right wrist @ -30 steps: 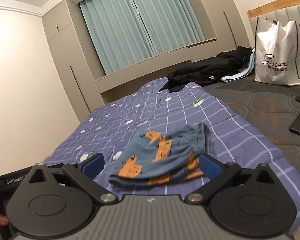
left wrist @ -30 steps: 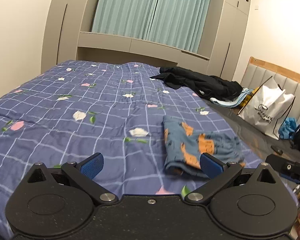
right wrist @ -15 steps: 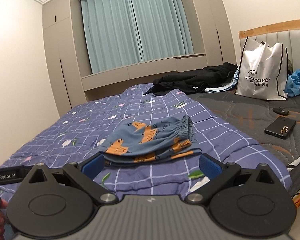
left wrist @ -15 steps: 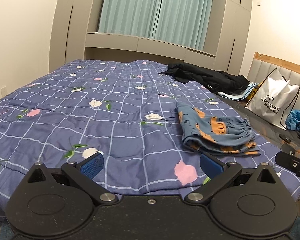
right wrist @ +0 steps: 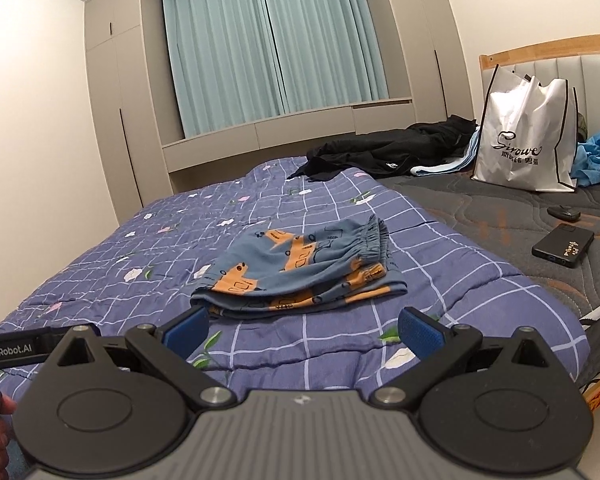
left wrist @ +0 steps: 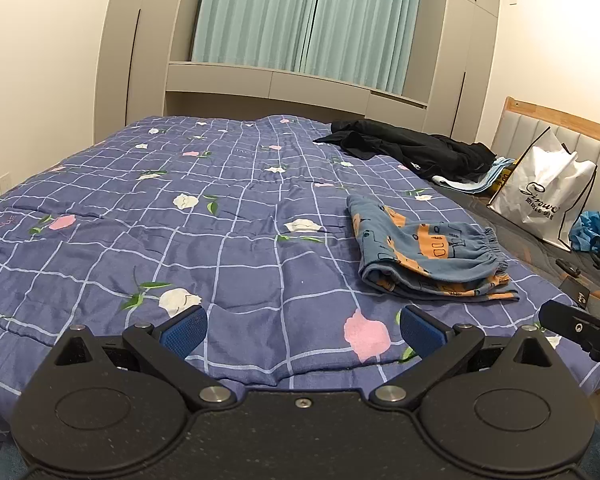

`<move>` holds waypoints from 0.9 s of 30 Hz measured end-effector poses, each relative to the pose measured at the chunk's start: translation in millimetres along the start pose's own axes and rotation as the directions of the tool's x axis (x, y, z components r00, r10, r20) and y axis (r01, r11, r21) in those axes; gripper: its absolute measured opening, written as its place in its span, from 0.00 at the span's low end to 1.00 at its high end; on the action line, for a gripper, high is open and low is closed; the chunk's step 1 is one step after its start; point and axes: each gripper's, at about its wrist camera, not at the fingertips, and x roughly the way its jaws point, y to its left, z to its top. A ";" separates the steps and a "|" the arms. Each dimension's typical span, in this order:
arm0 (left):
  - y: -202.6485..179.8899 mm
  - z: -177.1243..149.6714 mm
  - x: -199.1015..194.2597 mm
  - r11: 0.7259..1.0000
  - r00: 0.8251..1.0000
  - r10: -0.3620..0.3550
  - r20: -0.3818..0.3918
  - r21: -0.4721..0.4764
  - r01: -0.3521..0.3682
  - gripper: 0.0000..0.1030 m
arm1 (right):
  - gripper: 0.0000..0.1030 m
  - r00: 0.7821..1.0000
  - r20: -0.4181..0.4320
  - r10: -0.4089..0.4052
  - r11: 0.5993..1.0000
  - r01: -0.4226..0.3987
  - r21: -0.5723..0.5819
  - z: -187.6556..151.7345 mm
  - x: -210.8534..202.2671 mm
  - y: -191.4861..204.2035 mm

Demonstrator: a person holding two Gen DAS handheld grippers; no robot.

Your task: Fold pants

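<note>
From the left wrist camera, the left gripper (left wrist: 302, 330) is hovering at the near edge of the bed (left wrist: 100, 240), its blue-padded fingers (left wrist: 183, 331) spread wide and gripping nothing, touching nothing. The pants (left wrist: 428, 254), blue with orange prints, are lying folded into a compact bundle on the checked floral quilt (left wrist: 228, 248), toward its right edge and ahead of the right-hand finger, clear of both pads. A heap of black clothes (left wrist: 404, 150) is sitting at the far right corner of the quilt, and a white shopping bag (left wrist: 544, 196) is leaning by the headboard. Over to the right wrist camera: the right gripper (right wrist: 302, 330) is also standing with its jaws wide apart, pads (right wrist: 420, 332) bare, nothing between them. The folded pants (right wrist: 300, 270) are resting straight ahead on the quilt (right wrist: 440, 264), just beyond the left pad and near the quilt's right edge, elastic waistband facing the bare mattress (right wrist: 512, 216). A black phone (right wrist: 563, 245) is lying on that mattress, well apart from the pants.
</note>
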 end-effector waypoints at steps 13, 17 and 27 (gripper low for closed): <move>-0.4 -0.2 -0.3 1.000 1.000 0.000 0.001 0.000 0.000 0.99 | 1.00 1.000 0.000 0.004 1.000 -0.004 -0.012 -0.3 0.2 0.3; -0.6 -0.3 -0.3 1.000 1.000 0.000 0.001 0.001 0.000 0.99 | 1.00 1.000 0.001 0.004 1.000 -0.004 -0.010 -0.2 0.1 0.3; -1.1 -0.3 -0.5 1.000 1.000 0.000 0.001 0.001 0.000 0.99 | 1.00 1.000 -0.006 0.010 1.000 -0.010 -0.013 -0.9 1.5 -0.8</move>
